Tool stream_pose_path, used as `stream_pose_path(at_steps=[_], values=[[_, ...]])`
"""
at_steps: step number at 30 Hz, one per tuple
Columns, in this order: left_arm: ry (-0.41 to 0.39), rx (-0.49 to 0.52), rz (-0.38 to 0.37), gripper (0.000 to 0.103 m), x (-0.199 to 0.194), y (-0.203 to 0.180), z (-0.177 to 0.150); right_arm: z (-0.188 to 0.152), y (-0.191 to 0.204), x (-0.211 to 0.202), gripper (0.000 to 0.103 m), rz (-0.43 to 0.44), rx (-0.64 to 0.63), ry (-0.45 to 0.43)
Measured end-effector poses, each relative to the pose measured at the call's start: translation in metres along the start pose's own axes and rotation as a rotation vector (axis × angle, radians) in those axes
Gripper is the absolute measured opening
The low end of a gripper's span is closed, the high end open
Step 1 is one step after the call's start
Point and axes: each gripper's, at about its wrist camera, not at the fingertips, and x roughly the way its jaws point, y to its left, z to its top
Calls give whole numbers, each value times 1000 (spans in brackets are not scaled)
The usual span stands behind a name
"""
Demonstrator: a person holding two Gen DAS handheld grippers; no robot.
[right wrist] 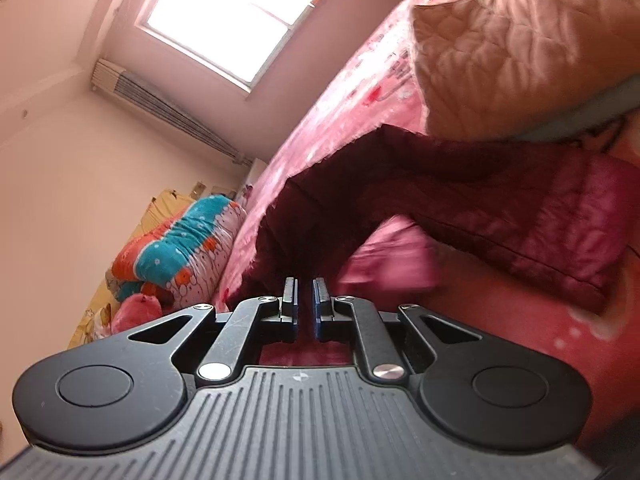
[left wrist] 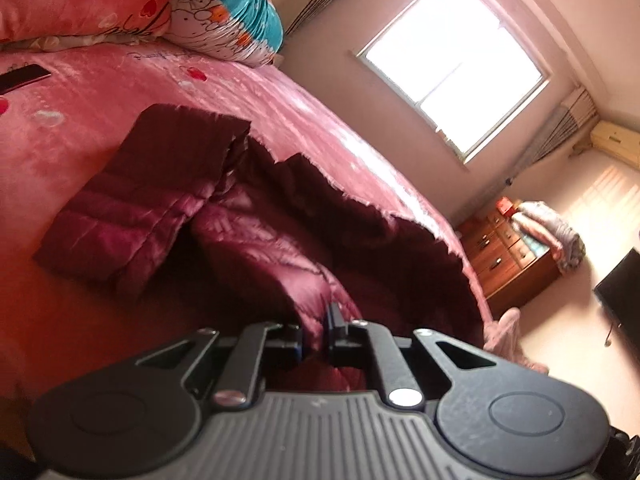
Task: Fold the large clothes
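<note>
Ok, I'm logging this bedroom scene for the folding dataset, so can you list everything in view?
quilted jacket: one, dark maroon, on the bed, partly lifted by both grippers
bedspread: one, pink with hearts, covering the bed
pillow: one, teal, orange and white, at the bed's far end
quilt: one, peach, folded beside the jacket
phone: one, dark, on the bedspread
window: one, bright
dresser: one, brown wood, by the wall
left gripper: black, shut on jacket
right gripper: black, shut on jacket
</note>
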Motion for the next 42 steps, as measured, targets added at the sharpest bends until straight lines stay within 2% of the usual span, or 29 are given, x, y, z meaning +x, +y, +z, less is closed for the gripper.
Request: stream_pose_path(at_steps=[3,6,7,8,9,10,11,14,18,20,24,26,31,35,42], values=[[15,25,57,7,-14,3,-10,-5,-4,-8,11,-43,-31,11],[27,41,110,7,-24,7,-13,-4,-12,-6,18,-83,-42,10],[28,47,124,7,-29,6,-14,-3,-14,-5,24,-84,-37,15],[27,54,136,7,-34,5,-14,-2,-15,0,38,-81,-32,17],[21,65,140,7,-39,3,-14,-4,-19,-3,48,-73,-32,19],[12,78,141,7,-43,0,-14,-4,-20,-2,70,-66,-38,20],[5,94,140,7,-46,-3,-11,-5,-21,-1,77,-62,-51,19],[-6,142,116,7,-43,-16,-8,-10,-11,13,78,-59,-152,15],[17,161,68,7,-16,-28,-7,-18,-2,28,82,-82,-273,15],[24,179,54,7,-1,-35,-8,-21,3,38,100,-88,-317,11],[15,234,48,7,30,-48,-8,-21,9,52,101,-78,-393,17],[0,261,68,7,47,-51,-5,-18,15,61,101,-68,-416,25],[-29,254,82,7,88,-47,7,-8,35,103,101,-61,-478,80],[-73,252,120,7,113,-31,24,-5,50,154,102,-117,-561,140],[-77,216,137,7,159,-2,51,-3,50,249,102,-240,-688,247]])
